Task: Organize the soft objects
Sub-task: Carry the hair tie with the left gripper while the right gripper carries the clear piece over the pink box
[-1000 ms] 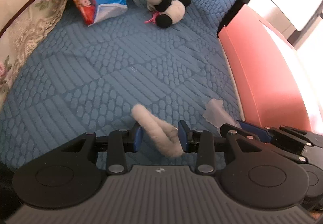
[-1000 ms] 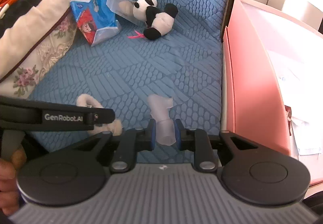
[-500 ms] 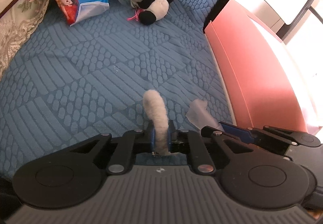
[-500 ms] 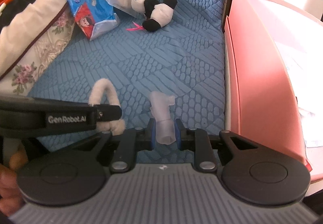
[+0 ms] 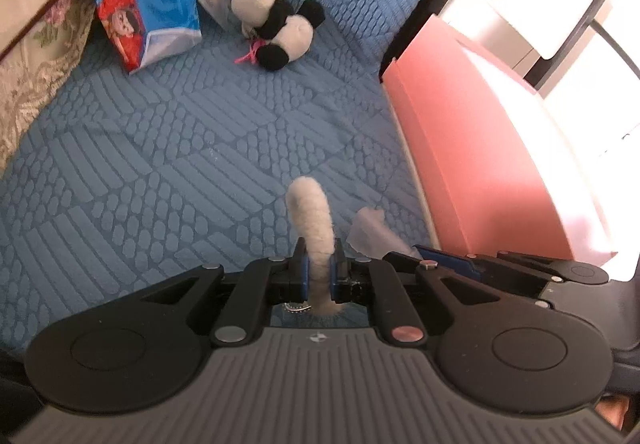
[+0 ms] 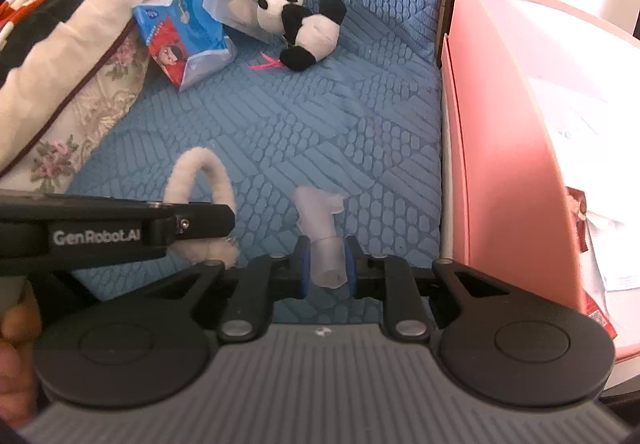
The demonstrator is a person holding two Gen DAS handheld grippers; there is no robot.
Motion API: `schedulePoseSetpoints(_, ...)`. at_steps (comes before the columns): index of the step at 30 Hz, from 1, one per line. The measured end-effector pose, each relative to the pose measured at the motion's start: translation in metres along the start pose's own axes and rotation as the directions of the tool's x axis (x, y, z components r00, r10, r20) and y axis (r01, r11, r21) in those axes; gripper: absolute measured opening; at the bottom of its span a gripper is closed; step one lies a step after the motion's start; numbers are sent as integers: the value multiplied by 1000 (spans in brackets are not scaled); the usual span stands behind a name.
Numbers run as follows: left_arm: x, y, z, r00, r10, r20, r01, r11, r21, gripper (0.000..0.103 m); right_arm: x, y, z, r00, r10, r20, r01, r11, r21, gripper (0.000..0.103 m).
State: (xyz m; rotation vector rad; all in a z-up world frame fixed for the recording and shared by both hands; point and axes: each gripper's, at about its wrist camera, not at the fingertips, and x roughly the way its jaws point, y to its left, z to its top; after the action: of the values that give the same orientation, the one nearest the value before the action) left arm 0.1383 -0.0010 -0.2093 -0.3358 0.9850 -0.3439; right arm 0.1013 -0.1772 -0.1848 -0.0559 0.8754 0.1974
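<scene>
Fuzzy cream loop (image 5: 311, 220) is pinched in your left hand-held gripper (image 5: 319, 276), above the blue bed cover (image 5: 160, 172); jaws just closed on it. Your right hand-held gripper (image 6: 325, 264) is clamped on a clear plastic sleeve (image 6: 320, 232). Panda plush (image 5: 280, 28) lies well beyond.

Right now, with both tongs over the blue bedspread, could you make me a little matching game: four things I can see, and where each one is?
Things:
1. fuzzy cream loop
2. clear plastic bag
3. panda toy
4. pink box

Places:
A. lying at the far end of the blue bedspread
B. pinched in the left tongs
C. standing along the bedspread's right edge
D. pinched in the right tongs

Pairs: 1-B, 2-D, 3-A, 4-C
</scene>
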Motion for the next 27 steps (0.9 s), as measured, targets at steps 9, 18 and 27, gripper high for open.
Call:
schedulePoseSetpoints(9,-27,-9,1,999,-2,47,1,1000,7,11,-20,-8,7,999,16,31,-18,998,59,22)
schedulePoseSetpoints(18,-45,-24,7,997,-5,82,4,1000,13,11,-50,-18,16,997,32,69,-39,995,95,22)
schedulePoseSetpoints(27,-69,-47,13,993,-6,121,8,1000,-10,11,-86,-25,31,991,48,124,-57,996,73,22)
